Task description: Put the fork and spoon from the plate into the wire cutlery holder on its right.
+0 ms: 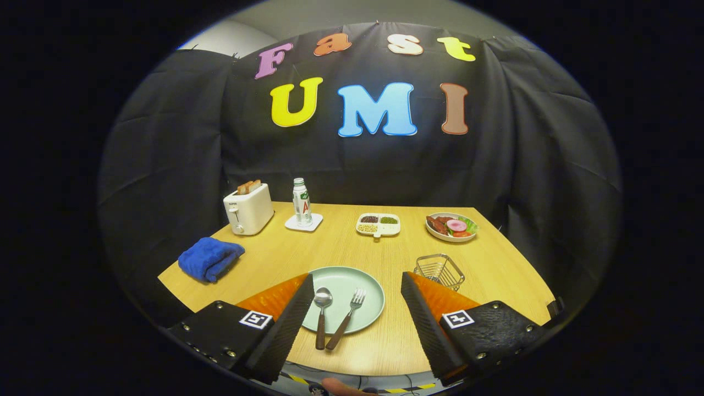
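Tool (357, 294): two wedge-shaped fingers (286, 324) with ribbed inner faces, standing wide apart. Each finger is mounted on a black, textured base plate fixed with small silver screws. Each plate carries one square black-and-white fiducial marker near the finger root.

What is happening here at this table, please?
A person holds a gripper open above the near edge of a wooden table. Between its fingers lies a green plate with a spoon and a fork on it, both untouched. The empty wire cutlery holder stands right of the plate. Nothing is grasped yet.
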The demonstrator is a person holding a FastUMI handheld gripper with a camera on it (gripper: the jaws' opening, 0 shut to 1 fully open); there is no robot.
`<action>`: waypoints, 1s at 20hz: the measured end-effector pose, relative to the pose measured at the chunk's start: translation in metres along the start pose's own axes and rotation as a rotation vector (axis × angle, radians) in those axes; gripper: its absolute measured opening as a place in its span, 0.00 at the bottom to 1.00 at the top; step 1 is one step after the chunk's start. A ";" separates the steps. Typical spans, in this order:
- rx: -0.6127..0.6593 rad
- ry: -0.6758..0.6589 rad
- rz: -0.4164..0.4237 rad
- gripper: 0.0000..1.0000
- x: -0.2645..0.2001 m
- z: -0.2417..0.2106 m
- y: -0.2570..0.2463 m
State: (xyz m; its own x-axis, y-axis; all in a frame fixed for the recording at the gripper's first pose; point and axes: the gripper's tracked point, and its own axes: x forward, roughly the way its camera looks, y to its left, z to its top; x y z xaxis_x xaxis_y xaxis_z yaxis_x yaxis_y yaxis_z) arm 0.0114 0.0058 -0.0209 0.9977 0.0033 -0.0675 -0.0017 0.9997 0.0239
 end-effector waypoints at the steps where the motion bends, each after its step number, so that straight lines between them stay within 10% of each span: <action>1: 0.001 0.009 0.000 0.97 0.003 -0.003 0.001; 20: 0.105 0.486 -0.025 0.97 0.055 -0.139 0.003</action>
State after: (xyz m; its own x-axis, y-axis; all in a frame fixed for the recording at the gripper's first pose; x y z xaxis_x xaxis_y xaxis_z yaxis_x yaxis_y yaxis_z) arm 0.0564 0.0124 -0.1633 0.8505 0.0151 -0.5258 0.0533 0.9920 0.1147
